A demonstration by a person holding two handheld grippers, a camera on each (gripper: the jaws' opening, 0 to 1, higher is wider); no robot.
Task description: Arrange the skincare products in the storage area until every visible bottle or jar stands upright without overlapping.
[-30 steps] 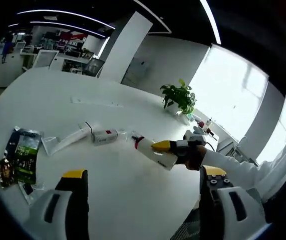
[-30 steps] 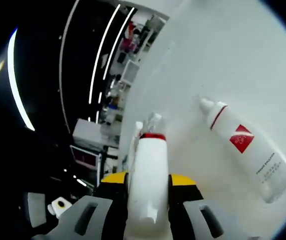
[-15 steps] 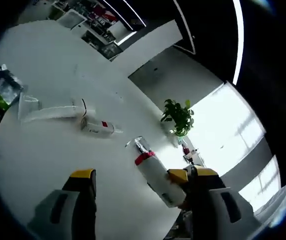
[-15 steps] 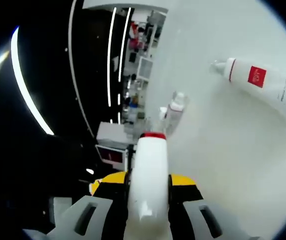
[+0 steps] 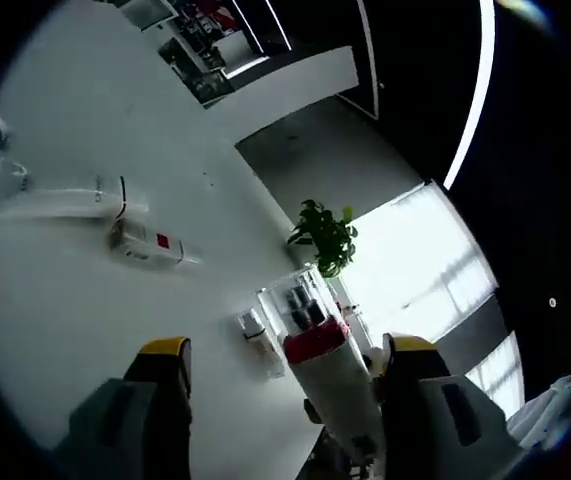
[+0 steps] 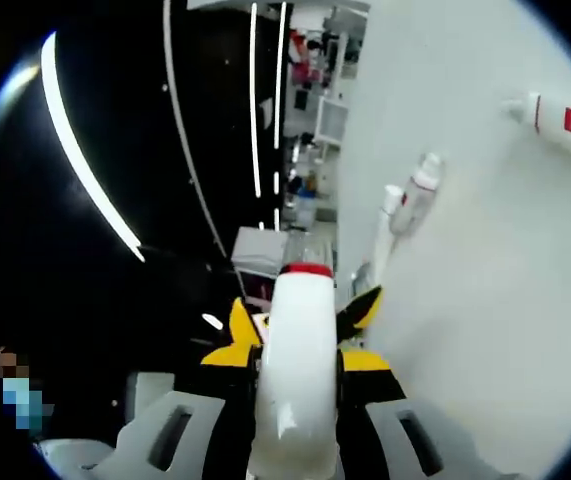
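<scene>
Right hand-held gripper (image 6: 296, 385) clamps the white bottle (image 6: 294, 375).
Left hand-held gripper (image 5: 283, 365) gapes wide around it, above the counter (image 5: 55, 300).

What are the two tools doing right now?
Left tool: open, holding nothing.
Right tool: shut on the white plastic bottle with a red collar.

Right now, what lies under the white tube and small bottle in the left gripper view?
The white table lies under the flat white tube and the small bottle; their undersides are hidden.

3 bottles (image 5: 327, 375) (image 5: 148, 243) (image 5: 255, 328), 1 tube (image 5: 50, 197), 1 plant (image 5: 321, 235), 1 table (image 5: 55, 310).
</scene>
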